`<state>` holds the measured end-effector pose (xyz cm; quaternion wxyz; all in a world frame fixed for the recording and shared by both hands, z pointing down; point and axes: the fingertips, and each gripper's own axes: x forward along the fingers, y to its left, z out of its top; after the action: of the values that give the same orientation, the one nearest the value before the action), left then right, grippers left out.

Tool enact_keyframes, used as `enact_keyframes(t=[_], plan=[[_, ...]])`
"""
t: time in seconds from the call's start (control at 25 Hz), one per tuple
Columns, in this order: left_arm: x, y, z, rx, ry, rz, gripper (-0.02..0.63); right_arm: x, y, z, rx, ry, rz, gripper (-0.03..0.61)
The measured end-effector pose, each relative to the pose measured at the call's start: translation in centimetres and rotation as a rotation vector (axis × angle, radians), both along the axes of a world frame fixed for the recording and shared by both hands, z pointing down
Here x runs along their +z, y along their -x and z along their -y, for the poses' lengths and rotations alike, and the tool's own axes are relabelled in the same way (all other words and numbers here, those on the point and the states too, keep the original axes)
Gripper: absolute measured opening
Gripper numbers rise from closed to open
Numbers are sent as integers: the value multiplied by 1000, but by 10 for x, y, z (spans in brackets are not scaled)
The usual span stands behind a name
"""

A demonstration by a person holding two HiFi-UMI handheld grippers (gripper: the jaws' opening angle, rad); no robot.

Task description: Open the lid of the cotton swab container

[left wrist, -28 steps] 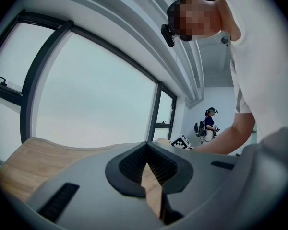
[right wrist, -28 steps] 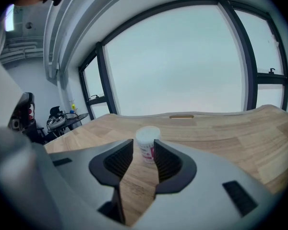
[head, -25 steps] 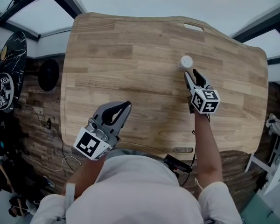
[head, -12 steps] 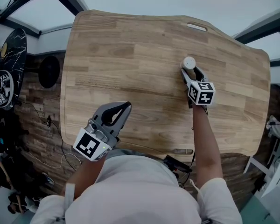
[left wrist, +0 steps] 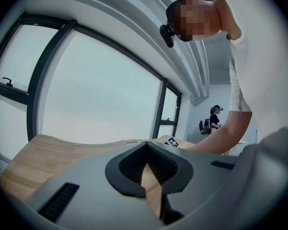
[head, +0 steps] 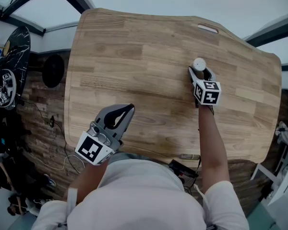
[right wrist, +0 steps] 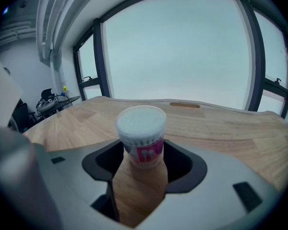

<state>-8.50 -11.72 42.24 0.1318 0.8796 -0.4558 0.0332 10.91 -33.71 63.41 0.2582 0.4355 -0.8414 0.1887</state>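
On the right-hand part of the bench (head: 134, 56), well back from its near edge: cotton swab container (head: 198, 63), one, standing upright, long axis vertical. White lid (right wrist: 140, 119) on top, seated; I read it as not yet opened.

Right claw (head: 200, 73): spread wide, its jaws having just been opening. The container's lower body stands between them at the tip end, straight ahead along the claw's line and slightly above it. I see a gap between pad and wall on both sides, so nothing is pinched. The claw tilts down toward the bench, and the lid clears the top of the jaws.

Left claw (head: 126, 111): pressed together, nothing in it. It sits at the near left of the bench, well apart from the container and pointing out across bare wood.

Relation that matters: the container is inside the right claw's reach, not the left's. My judgement is that the right claw closes on the body to steady it. The lid, at the upper end of the vertical axis, stays free for the left claw to come across and lift.
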Motion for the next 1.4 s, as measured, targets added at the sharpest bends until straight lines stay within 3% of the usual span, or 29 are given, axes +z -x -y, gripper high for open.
enact_keyframes(t=[0.52, 1.12, 1.4], plan=[[-5, -4, -3, 10, -12, -2, 12, -27, 4, -18, -77, -68, 0, 253], [-42, -22, -21, 73, -91, -1, 12, -130, 10, -96, -208, -138, 44, 252], [-73, -42, -28, 115, -167, -7, 12, -172, 6, -139, -236, -118, 64, 252]])
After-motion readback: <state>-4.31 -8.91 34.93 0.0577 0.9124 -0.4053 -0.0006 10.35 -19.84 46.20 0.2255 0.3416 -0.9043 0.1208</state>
